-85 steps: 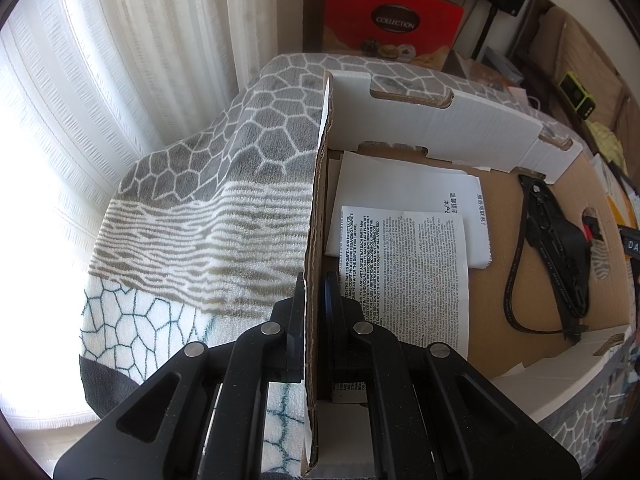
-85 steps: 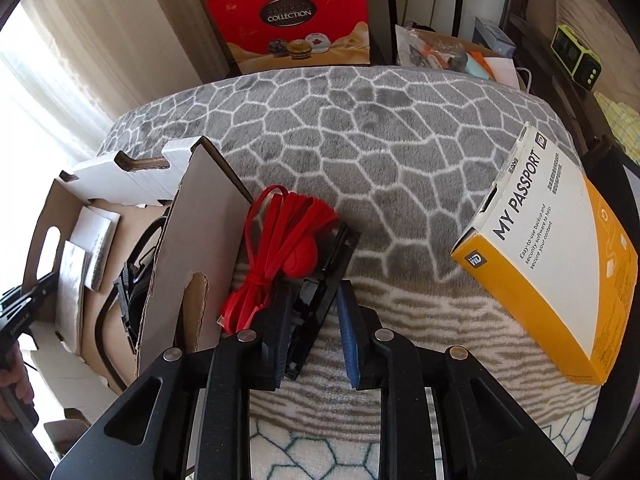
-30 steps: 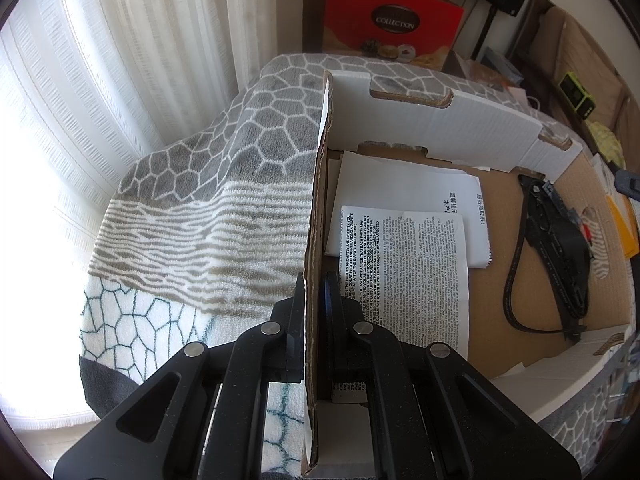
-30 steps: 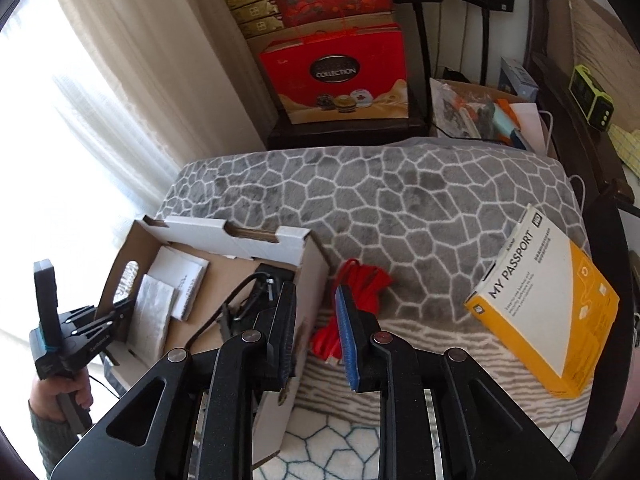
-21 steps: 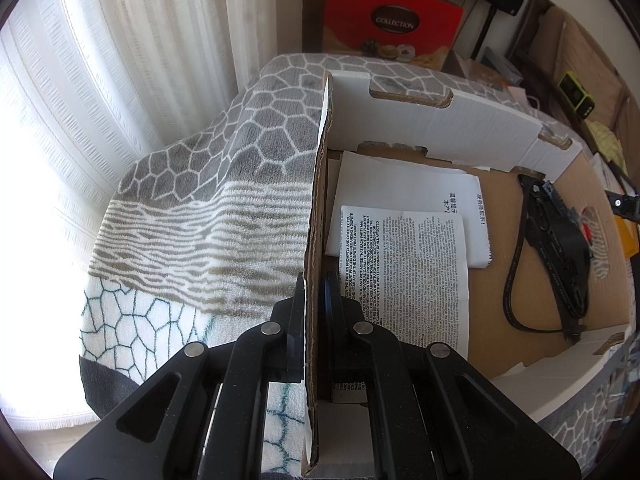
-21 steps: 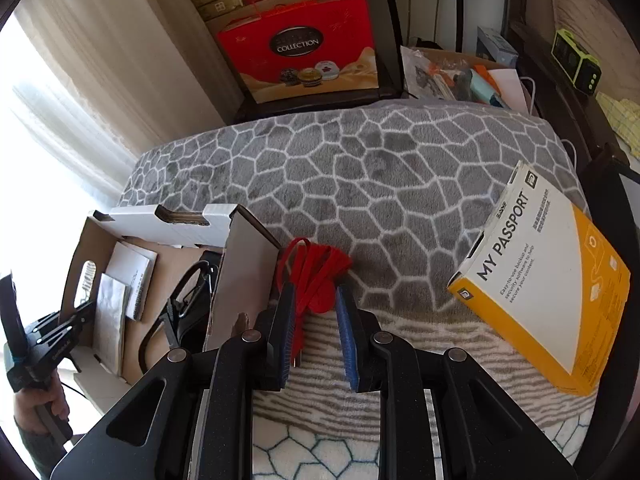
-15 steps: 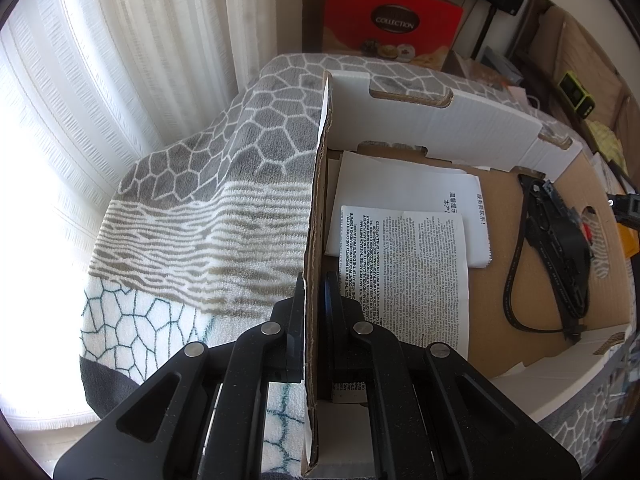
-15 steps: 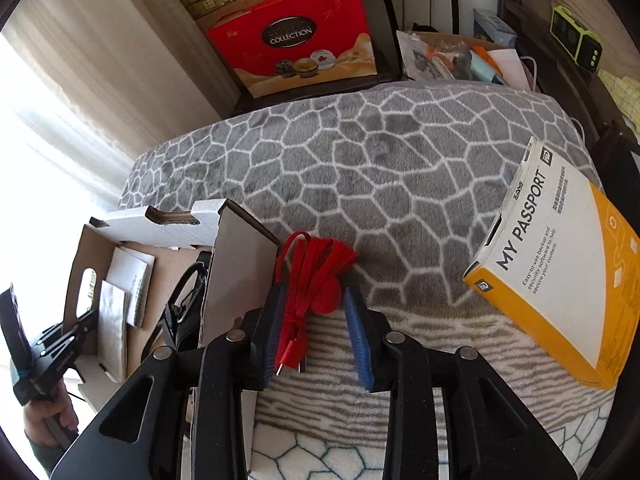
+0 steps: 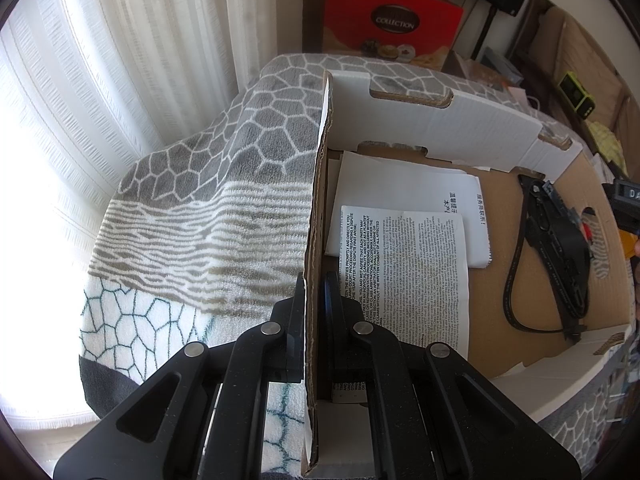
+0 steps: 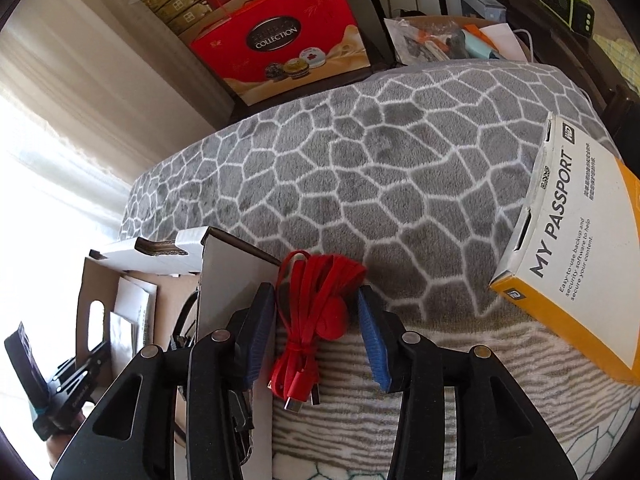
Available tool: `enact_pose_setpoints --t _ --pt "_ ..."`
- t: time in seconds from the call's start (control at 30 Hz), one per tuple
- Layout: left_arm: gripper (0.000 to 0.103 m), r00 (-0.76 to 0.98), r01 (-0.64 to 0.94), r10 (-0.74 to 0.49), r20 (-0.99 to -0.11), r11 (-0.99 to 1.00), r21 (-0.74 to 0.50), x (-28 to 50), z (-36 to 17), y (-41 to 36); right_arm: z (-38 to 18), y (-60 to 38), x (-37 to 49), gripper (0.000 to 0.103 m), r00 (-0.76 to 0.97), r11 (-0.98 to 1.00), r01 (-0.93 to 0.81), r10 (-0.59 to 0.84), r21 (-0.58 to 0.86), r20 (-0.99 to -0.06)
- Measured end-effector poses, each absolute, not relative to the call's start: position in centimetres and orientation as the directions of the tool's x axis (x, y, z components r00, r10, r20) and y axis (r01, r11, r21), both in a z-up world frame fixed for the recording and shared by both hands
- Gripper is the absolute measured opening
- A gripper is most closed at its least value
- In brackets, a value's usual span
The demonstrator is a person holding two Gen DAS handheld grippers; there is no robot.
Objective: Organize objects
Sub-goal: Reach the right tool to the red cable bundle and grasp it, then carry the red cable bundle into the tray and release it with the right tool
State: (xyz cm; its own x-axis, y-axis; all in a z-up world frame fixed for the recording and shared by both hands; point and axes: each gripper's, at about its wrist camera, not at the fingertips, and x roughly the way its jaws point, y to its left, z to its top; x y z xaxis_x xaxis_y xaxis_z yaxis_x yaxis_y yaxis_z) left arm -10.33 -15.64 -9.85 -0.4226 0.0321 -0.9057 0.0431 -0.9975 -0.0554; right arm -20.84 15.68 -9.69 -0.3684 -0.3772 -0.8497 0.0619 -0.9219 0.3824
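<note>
My left gripper (image 9: 314,292) is clenched on the side wall of the cardboard box (image 9: 440,120), one finger outside the wall and one inside it. The box sits on the patterned grey blanket (image 10: 380,168). Inside the box, nearest that pinched wall, lie two printed leaflets (image 9: 404,264), the smaller one overlapping the larger. Farther across the box floor, toward its opposite wall, lies a black cable bundle (image 9: 560,248).

My right gripper (image 10: 316,320) points down at the blanket just outside the box, beside its right-hand wall. Its jaws stand apart, and the coiled red cable (image 10: 316,312) lies between them on the blanket. The blue pads (image 10: 374,344) are on either side of the coil; I cannot see them pressing it, so I read this gripper as released around the cable. The cable's plugs point toward the camera, and its looped end reaches away from the box wall.

Well apart from the box, at the blanket's right edge, rests a white and yellow carton (image 10: 572,248) marked MY PASSPORT. Beyond the blanket's far edge stands a red gift bag (image 10: 280,44).
</note>
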Motion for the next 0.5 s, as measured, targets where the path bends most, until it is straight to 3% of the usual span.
enact_pose_setpoints --t 0.1,0.5 --pt "0.004 -0.423 0.044 0.032 -0.906 -0.998 -0.055 -10.3 -9.8 -15.6 -9.9 15.9 -20.8 0.028 -0.370 -0.923 0.062 -0.376 0.380 -0.850" --pt "0.004 -0.423 0.043 0.030 -0.906 -0.998 -0.053 -10.3 -9.8 -15.5 -5.3 17.4 -18.8 0.026 -0.449 -0.910 0.122 -0.407 0.397 -0.795"
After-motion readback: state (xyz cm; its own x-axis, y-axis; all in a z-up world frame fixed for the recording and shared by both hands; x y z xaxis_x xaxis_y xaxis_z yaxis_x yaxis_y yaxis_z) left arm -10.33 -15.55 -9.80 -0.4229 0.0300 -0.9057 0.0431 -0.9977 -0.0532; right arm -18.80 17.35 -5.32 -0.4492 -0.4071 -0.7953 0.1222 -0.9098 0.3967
